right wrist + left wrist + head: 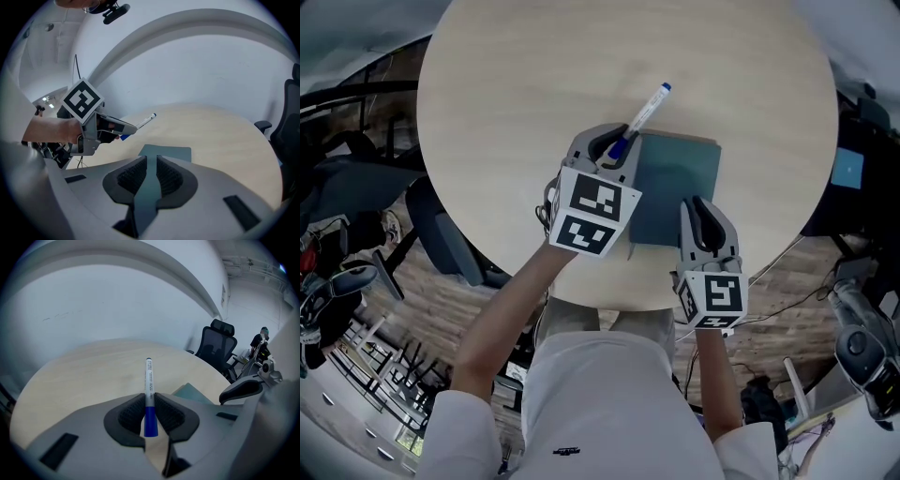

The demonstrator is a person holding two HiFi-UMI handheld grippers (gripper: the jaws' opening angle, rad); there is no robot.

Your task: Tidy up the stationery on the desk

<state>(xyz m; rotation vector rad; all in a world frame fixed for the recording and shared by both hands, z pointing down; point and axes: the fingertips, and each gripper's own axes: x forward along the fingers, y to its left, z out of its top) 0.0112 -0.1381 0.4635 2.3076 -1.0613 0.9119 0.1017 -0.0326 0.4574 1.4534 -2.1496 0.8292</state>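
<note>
A white marker with a blue cap (645, 114) sticks out of my left gripper (614, 148), which is shut on its capped end above the round wooden table (516, 94). The left gripper view has the marker (149, 378) pinched between the pads of that gripper (150, 416), its tip pointing away. A dark teal notebook (675, 183) lies flat just right of it. My right gripper (701, 208) sits over the notebook's near right part with its jaws together. In the right gripper view the notebook (171, 152) shows through the thin slit of that gripper (151, 176).
Office chairs (441, 234) stand off the table's left edge, and another chair (215, 343) is beyond the far side. Cables and equipment (862, 356) lie on the wooden floor at the right. Bare tabletop lies beyond the marker and the notebook.
</note>
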